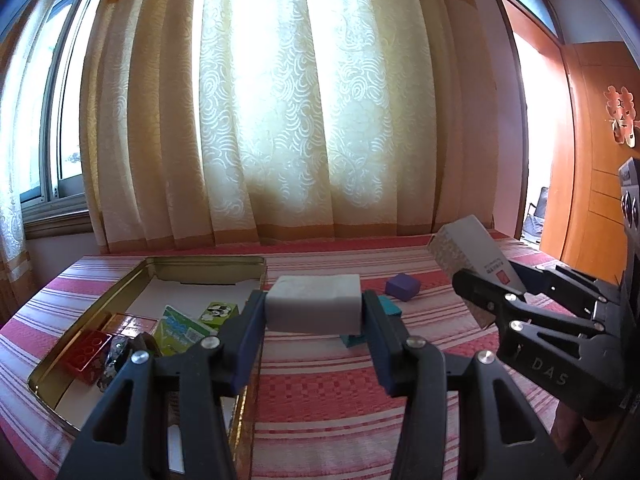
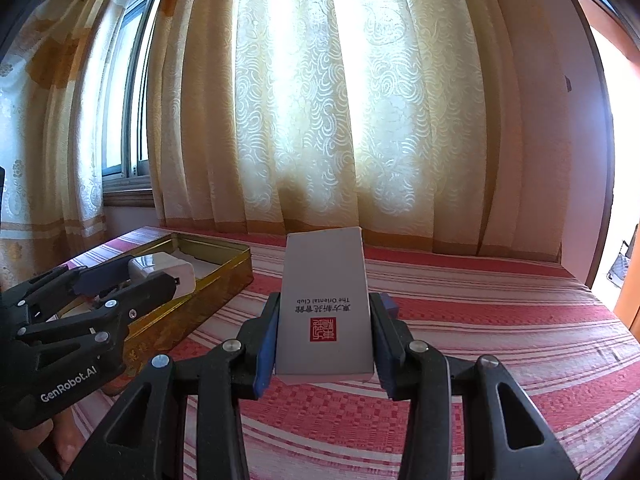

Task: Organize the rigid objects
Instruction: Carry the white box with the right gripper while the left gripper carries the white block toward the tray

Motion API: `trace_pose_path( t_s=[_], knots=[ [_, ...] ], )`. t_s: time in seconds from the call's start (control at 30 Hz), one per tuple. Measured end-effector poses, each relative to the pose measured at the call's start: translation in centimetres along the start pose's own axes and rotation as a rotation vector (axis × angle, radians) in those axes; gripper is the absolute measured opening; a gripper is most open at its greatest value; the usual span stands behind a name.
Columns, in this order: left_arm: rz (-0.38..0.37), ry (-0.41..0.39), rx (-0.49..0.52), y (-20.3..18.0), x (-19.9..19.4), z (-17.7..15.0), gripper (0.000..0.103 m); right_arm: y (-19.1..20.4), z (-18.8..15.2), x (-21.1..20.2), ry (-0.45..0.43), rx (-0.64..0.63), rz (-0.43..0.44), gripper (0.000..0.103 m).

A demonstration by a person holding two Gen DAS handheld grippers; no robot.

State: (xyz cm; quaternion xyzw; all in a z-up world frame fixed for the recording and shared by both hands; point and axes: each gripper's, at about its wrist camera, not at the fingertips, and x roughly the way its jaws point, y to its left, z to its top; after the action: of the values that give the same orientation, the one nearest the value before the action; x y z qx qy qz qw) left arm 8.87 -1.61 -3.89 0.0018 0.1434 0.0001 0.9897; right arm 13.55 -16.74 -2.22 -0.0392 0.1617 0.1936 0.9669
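- Left gripper (image 1: 314, 308): the jaws are clamped on a white rounded rectangular block (image 1: 314, 302), held crosswise between the blue pads, clear of the striped red-and-white cloth (image 1: 320, 400).
- Right gripper (image 2: 325, 334): the jaws are clamped on the long sides of a tall grey cardboard box with a red seal (image 2: 325, 304), which projects forward and upward past the fingertips.
- Shallow gold metal tin (image 1: 208, 266): seen just to the left of the left jaws; a red studded brick (image 1: 86, 354), a green carton (image 1: 180, 330) and a green printed cube (image 1: 219, 312) already lie inside.
- Purple cube (image 1: 402, 286) and teal block (image 1: 390, 306): seen beyond the left jaws, on the cloth outside the tin.
- Step judged in hand: transport of both held items, mid-task.
- Next move, as judged: the white block is to be carried leftward over the tin's rim, lowered onto a free part of the floor, and released.
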Motion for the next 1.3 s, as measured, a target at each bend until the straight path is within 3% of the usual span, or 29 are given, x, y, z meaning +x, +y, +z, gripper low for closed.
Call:
trace_pose_path(
  t_s=[1.3],
  knots=[
    [0.029,-0.007,-0.038,3.0,-0.9,-0.2,0.048,3.1,0.2,0.0,-0.030,-0.017,0.066,0.044]
  ],
)
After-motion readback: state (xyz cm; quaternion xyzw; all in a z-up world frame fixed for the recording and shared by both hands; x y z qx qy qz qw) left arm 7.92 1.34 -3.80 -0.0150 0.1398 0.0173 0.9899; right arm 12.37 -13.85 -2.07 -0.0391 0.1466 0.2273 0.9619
